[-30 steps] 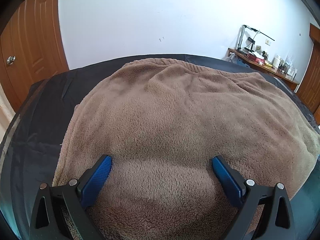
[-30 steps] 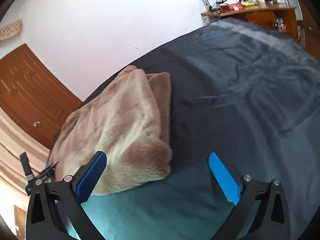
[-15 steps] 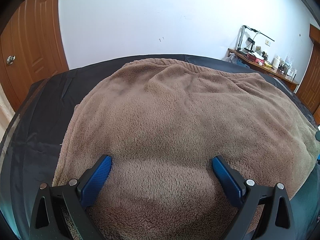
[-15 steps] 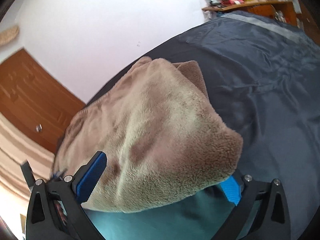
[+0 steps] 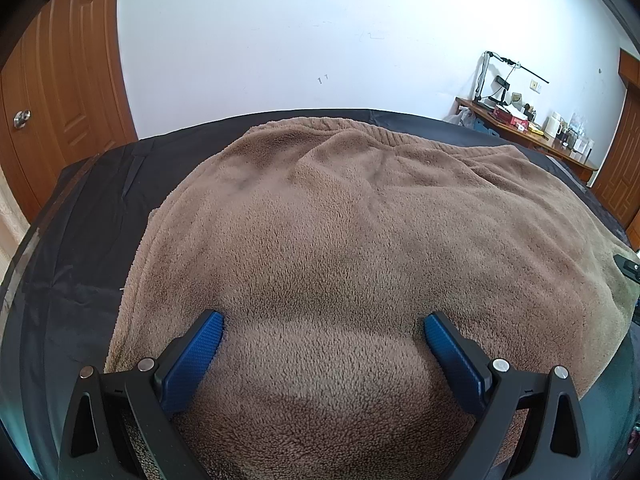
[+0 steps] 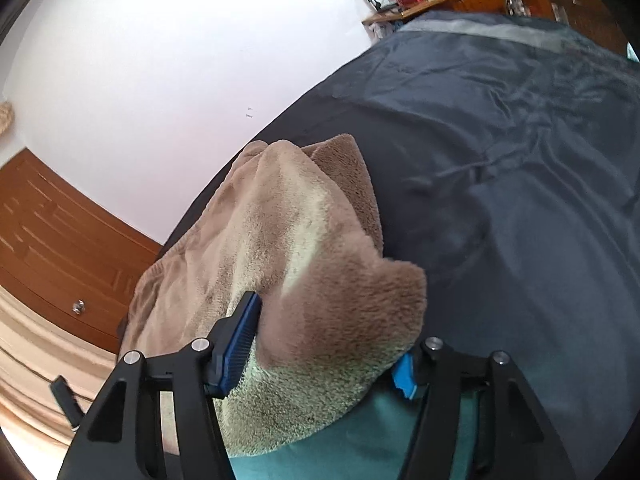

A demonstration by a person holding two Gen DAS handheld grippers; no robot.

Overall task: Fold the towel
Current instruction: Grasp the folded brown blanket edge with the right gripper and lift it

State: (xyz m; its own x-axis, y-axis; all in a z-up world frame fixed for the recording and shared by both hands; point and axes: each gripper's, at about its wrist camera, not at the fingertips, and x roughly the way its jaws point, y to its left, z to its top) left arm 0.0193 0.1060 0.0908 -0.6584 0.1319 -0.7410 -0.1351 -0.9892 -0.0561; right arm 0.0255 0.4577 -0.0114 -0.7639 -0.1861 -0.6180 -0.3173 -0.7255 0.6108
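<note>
White wall, brown wooden door at left, cluttered wooden desk at right.

We see our left gripper spread wide over the brown towel, which lies on the dark sheet, the desk beyond the towel.

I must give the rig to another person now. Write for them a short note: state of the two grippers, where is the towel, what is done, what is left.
Left gripper: open, its fingers pressed down on the brown towel.
Right gripper: jaws narrowed on the towel's near corner, which bunches between them.
Towel: lies on the dark bed cover, mostly flat.
Done: corner gripped.
Left: the fold itself.
</note>
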